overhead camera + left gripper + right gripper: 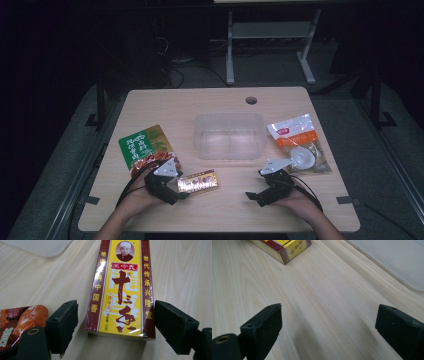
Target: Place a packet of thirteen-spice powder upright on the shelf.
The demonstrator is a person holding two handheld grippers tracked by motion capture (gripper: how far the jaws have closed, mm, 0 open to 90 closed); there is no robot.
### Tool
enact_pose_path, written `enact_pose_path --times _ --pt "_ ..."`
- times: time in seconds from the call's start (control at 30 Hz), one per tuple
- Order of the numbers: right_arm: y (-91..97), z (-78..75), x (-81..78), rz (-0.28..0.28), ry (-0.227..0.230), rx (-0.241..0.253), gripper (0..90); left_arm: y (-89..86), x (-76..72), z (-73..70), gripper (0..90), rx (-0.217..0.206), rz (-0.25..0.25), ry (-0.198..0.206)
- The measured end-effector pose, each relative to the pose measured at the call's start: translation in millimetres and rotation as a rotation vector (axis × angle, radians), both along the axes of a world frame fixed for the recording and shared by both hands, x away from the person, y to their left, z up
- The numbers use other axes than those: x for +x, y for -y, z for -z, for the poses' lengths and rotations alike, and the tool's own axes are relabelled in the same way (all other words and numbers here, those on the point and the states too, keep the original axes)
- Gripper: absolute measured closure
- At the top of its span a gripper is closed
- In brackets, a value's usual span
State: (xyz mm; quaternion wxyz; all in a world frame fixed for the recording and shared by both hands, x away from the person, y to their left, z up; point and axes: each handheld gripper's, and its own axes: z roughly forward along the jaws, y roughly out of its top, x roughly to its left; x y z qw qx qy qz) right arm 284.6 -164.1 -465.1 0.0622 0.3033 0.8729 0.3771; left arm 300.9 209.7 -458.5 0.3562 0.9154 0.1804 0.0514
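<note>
A yellow and maroon box [199,181] with Chinese print lies flat on the wooden table [215,102] near its front edge. My left gripper [178,188] reaches it from the left. In the left gripper view the box [120,290] lies lengthwise between the two black jaws of that gripper [116,326]. A small gap shows at the left pad, so the jaws stand open around it. My right gripper [253,196] rests open to the right of the box, over bare wood [328,325]. One corner of the box [284,247] shows at the top left of the right gripper view.
A clear plastic tub [228,135] stands in the middle of the table behind the box. A green and red food pouch [142,145] lies at the left, partly under my left hand. A white and orange bag [299,142] lies at the right.
</note>
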Motion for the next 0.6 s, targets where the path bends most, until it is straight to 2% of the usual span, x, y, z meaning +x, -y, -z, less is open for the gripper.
enact_pose_path --times 0.23,0.27,0.37,0.6 --pt "-0.1 0.5 0.3 0.005 0.003 -0.002 6.7 4.0 -0.2 5.3 23.2 0.029 0.015 -0.007" --pt "-0.2 0.5 0.2 0.007 0.002 -0.003 6.7 4.7 -0.7 5.9 24.6 0.033 0.018 0.007" --pt "-0.2 0.6 0.1 0.005 0.002 -0.003 6.7 4.5 -1.1 5.4 27.7 0.039 0.03 0.017" --pt "-0.5 -2.2 -1.2 -0.006 -0.004 0.004 6.6 4.2 -1.4 4.6 31.5 0.041 0.008 0.01"
